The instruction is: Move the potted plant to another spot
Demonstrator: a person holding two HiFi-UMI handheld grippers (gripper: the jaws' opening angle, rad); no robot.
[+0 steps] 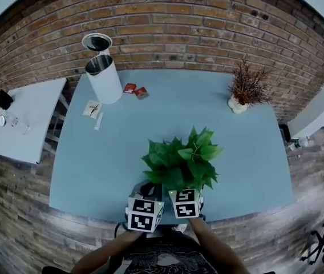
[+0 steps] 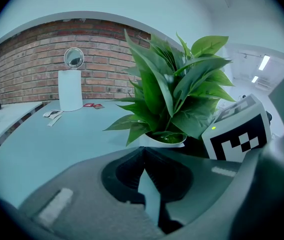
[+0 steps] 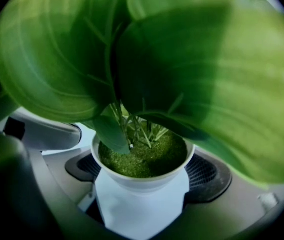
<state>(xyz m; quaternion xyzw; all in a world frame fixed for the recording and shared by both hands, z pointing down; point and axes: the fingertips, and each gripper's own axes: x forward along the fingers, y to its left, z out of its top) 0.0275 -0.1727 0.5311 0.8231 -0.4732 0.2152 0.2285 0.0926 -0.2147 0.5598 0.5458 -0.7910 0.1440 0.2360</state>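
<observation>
**At the near table edge, plant in our right gripper**

Close to our body, at the middle of the table's (image 1: 93, 164) near edge, our right gripper (image 3: 142, 186) pinches the potted plant (image 3: 143, 176), its 2 jaws pressed on either side of the white pot. We cannot tell whether the pot's base touches the top. Just to its left, our left gripper (image 2: 143, 151) has its jaws pressed together with nothing between them, tips just short of the pot. From the head view, the leaves (image 1: 182, 161) spread over both grippers. Left, right and beyond the plant, the blue top lies bare. Toward the far edge stand a white cylinder (image 1: 104, 79) at the left corner, paper wrappers (image 1: 92, 108) and 2 red packets (image 1: 135, 90) beside it, and a dried plant (image 1: 244, 87) near the right corner. Behind runs a brick wall (image 1: 173, 27).
</observation>
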